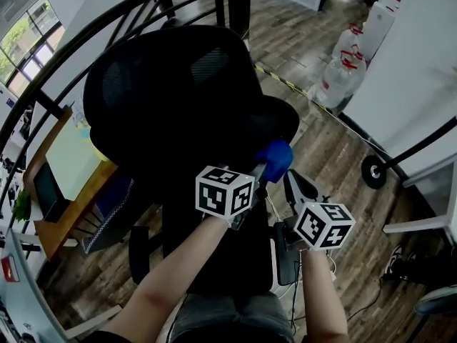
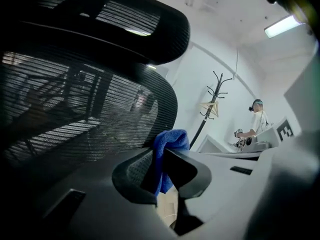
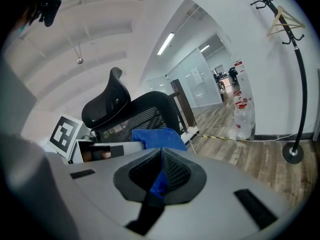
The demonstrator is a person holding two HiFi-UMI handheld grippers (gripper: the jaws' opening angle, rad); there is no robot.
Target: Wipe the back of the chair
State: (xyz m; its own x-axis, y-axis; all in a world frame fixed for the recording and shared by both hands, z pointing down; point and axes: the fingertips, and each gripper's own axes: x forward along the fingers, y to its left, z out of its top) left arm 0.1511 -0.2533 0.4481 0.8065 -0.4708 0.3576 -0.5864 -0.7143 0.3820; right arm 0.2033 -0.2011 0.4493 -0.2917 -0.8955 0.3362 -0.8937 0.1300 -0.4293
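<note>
A black mesh office chair (image 1: 171, 98) stands in front of me, seen from behind. A blue cloth (image 1: 275, 158) is bunched at the right edge of its backrest. My left gripper (image 1: 263, 171) is shut on the blue cloth (image 2: 169, 143), which lies against the mesh backrest (image 2: 75, 109) under the headrest (image 2: 100, 14). My right gripper (image 1: 287, 177) sits close beside it. In the right gripper view its jaws meet at the tips with the blue cloth (image 3: 156, 136) pinched between them, and the chair (image 3: 145, 115) rises behind.
Large water bottles (image 1: 343, 70) stand on the wood floor at the far right, by a coat rack base (image 1: 373, 171). A curved black railing (image 1: 86, 34) runs behind the chair, with a wooden desk (image 1: 71, 156) beyond. A person (image 2: 257, 121) stands far off.
</note>
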